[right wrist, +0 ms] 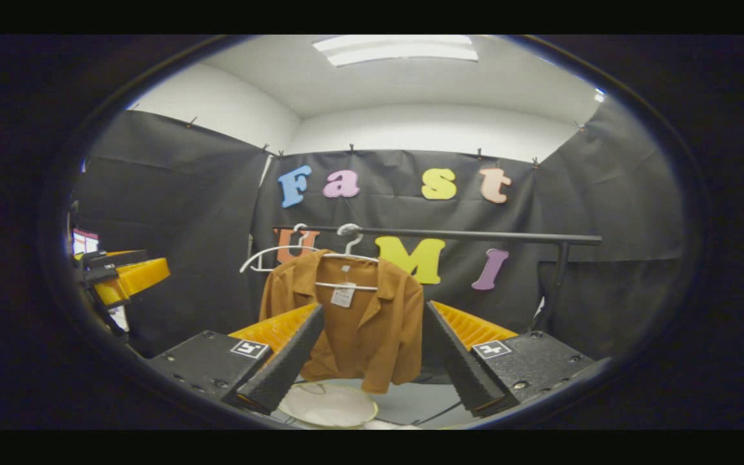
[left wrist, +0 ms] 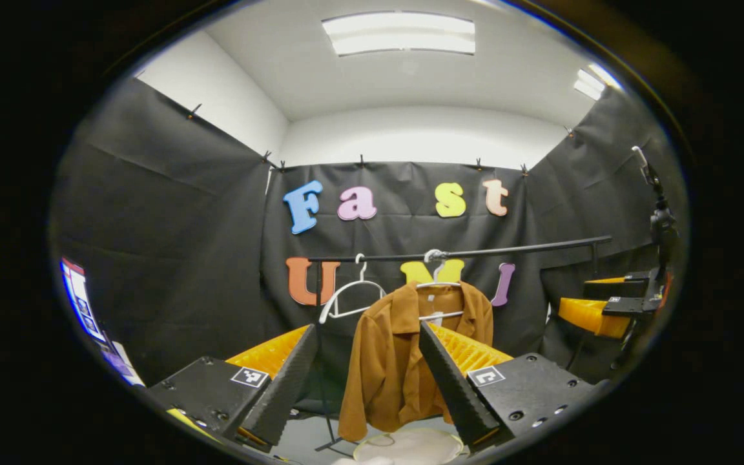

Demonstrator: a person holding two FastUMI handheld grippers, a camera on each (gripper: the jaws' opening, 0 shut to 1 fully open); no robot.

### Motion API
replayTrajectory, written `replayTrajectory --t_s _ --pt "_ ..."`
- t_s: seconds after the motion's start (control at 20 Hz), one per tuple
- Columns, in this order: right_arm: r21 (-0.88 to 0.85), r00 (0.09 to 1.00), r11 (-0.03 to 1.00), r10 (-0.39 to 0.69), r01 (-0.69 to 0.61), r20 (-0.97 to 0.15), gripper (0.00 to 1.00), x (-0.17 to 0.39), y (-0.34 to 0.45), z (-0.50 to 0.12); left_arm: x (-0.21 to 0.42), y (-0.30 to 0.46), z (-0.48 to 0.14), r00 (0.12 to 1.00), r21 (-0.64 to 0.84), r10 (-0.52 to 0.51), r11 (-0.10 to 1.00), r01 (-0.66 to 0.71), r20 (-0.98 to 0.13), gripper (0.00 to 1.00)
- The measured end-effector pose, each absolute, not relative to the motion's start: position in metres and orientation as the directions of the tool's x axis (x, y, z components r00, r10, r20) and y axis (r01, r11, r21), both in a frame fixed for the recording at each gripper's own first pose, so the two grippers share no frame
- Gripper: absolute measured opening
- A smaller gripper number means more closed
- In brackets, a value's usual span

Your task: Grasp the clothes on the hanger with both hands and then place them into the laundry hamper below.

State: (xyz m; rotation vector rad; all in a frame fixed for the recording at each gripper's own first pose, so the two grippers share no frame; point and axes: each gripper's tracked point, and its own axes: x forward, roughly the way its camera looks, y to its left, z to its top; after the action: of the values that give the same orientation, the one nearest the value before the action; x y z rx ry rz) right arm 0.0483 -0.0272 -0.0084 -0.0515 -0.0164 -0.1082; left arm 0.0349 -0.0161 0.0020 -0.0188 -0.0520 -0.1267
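A brown shirt [left wrist: 388, 361] hangs on a white hanger [left wrist: 440, 283] from a black rail [left wrist: 475, 252]. My left gripper [left wrist: 367, 328] is open, and the shirt shows between its fingers, farther off and untouched. In the right gripper view the same shirt [right wrist: 359, 329] hangs on its hanger [right wrist: 346, 257], and my right gripper [right wrist: 375, 307] is open short of it. A white round laundry hamper [left wrist: 411, 445] sits on the floor under the shirt, also seen as the hamper [right wrist: 330, 403] below the right gripper. Each view catches the other gripper at its side: the right gripper [left wrist: 598, 310] and the left gripper [right wrist: 120, 274].
An empty white hanger [left wrist: 349, 297] hangs on the rail left of the shirt, the same empty hanger [right wrist: 268, 255] in the right gripper view. The rail's upright post [right wrist: 556, 284] stands at the right. A lit screen [left wrist: 78, 297] sits far left.
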Motion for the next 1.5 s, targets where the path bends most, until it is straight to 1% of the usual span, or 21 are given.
replayTrajectory --t_s 0.3,0.5,0.65,0.75,0.8,0.85,0.9,0.95,1.0,1.05,1.1,1.15,1.2,1.25,1.35,1.4,1.45,1.5 --pt "0.003 0.995 0.998 -0.056 0.056 -0.077 1.0 0.116 -0.054 -0.057 0.09 -0.065 -0.04 0.986 -0.059 -0.166 0.984 0.167 0.029 1.0" --pt "0.028 0.994 0.999 -0.029 0.032 -0.106 0.99 0.173 -0.074 -0.074 0.138 -0.096 -0.08 0.981 -0.039 -0.189 0.981 0.188 -0.037 1.0" --pt "0.067 0.991 0.998 0.005 0.004 -0.137 0.96 0.222 -0.083 -0.088 0.174 -0.114 -0.099 0.98 -0.005 -0.191 0.982 0.191 -0.065 1.0" --pt "0.089 0.987 0.996 0.042 -0.029 -0.154 0.94 0.256 -0.083 -0.095 0.199 -0.125 -0.112 0.977 -0.024 -0.192 0.981 0.191 -0.095 1.0" --pt "0.096 0.984 0.994 0.059 -0.044 -0.167 0.94 0.271 -0.083 -0.1 0.21 -0.129 -0.115 0.977 -0.038 -0.188 0.982 0.185 -0.099 0.96" --pt "0.104 0.983 0.993 0.077 -0.06 -0.169 0.92 0.285 -0.081 -0.104 0.221 -0.131 -0.116 0.98 -0.039 -0.175 0.984 0.172 -0.099 0.96" --pt "0.111 0.981 0.991 0.091 -0.073 -0.169 0.93 0.299 -0.08 -0.108 0.23 -0.131 -0.119 0.982 -0.035 -0.156 0.988 0.153 -0.108 0.96" --pt "0.116 0.98 0.99 0.103 -0.084 -0.17 0.89 0.311 -0.079 -0.111 0.24 -0.131 -0.122 0.984 -0.031 -0.139 0.99 0.137 -0.112 0.98" --pt "0.121 0.977 0.987 0.121 -0.101 -0.175 0.9 0.323 -0.076 -0.114 0.247 -0.131 -0.123 0.986 -0.03 -0.123 0.992 0.12 -0.111 1.0" --pt "0.124 0.975 0.986 0.133 -0.112 -0.176 0.84 0.336 -0.073 -0.118 0.253 -0.131 -0.125 0.987 -0.035 -0.11 0.994 0.107 -0.115 1.0" --pt "0.124 0.974 0.985 0.138 -0.116 -0.18 0.86 0.347 -0.072 -0.121 0.258 -0.13 -0.126 0.988 -0.036 -0.1 0.995 0.097 -0.116 1.0" --pt "0.127 0.972 0.985 0.143 -0.12 -0.186 0.82 0.356 -0.071 -0.123 0.264 -0.126 -0.126 0.99 -0.025 -0.076 0.997 0.074 -0.116 1.0" --pt "0.129 0.971 0.984 0.143 -0.12 -0.19 0.82 0.365 -0.071 -0.124 0.269 -0.118 -0.126 0.992 -0.008 -0.051 0.999 0.051 -0.113 1.0" --pt "0.127 0.971 0.985 0.139 -0.116 -0.193 0.84 0.373 -0.072 -0.126 0.273 -0.111 -0.127 0.994 0.012 -0.024 1.0 0.026 -0.111 0.96" --pt "0.138 0.972 0.984 0.136 -0.111 -0.19 0.85 0.386 -0.073 -0.127 0.284 -0.107 -0.134 0.992 0.03 0.01 1.0 -0.007 -0.123 0.96" --pt "0.143 0.971 0.983 0.145 -0.119 -0.19 0.84 0.391 -0.072 -0.127 0.291 -0.108 -0.135 0.993 0.027 0.017 1.0 -0.013 -0.121 1.0" --pt "0.145 0.97 0.981 0.154 -0.127 -0.191 0.83 0.395 -0.07 -0.127 0.296 -0.109 -0.135 0.993 0.022 0.018 1.0 -0.015 -0.113 0.96" --pt "0.144 0.969 0.981 0.156 -0.129 -0.194 0.8 0.4 -0.07 -0.127 0.301 -0.109 -0.137 0.993 0.011 0.026 1.0 -0.025 -0.118 1.0"
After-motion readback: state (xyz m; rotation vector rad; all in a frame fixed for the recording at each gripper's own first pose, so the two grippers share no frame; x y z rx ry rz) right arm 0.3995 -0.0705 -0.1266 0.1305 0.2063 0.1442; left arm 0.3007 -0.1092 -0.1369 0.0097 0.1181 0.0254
